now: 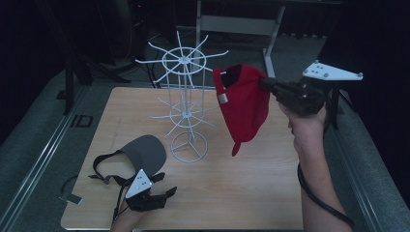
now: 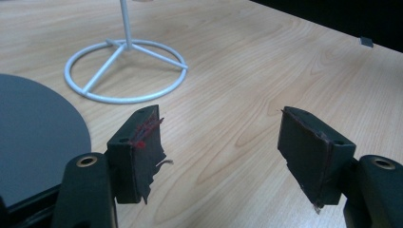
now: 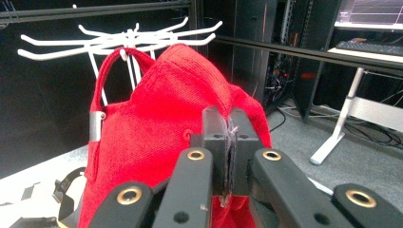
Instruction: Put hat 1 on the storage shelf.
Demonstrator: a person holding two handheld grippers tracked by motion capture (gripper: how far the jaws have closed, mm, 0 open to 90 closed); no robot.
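The right gripper (image 1: pixel 265 82) is held up above the right side of the wooden table (image 1: pixel 241 193), pointing toward the white wire display rack (image 1: pixel 186 96). Its jaws are pressed together on the fabric of a red cap (image 1: pixel 244 104), which hangs from them with its brim pointing down, clear of the table surface. In the right gripper view, the jaws of the right gripper (image 3: pixel 229 142) pinch the crown of the red cap (image 3: pixel 157 142), and the cap's rear strap loop, fitted with a metal buckle (image 3: pixel 96 126), sits right at the hooks of the rack's upper tier (image 3: pixel 119 40); contact with a hook cannot be confirmed.

The left gripper (image 1: pixel 167 191) is low over the near left part of the table, just beside a grey visor cap (image 1: pixel 142 152) that lies flat with its black straps spread to the left. In the left gripper view, the jaws of the left gripper (image 2: pixel 221 142) stand spread apart with bare tabletop between them. The grey visor (image 2: pixel 33 128) lies to the left of the jaws, and the rack's ring base (image 2: pixel 126 71) stands on the table beyond them.
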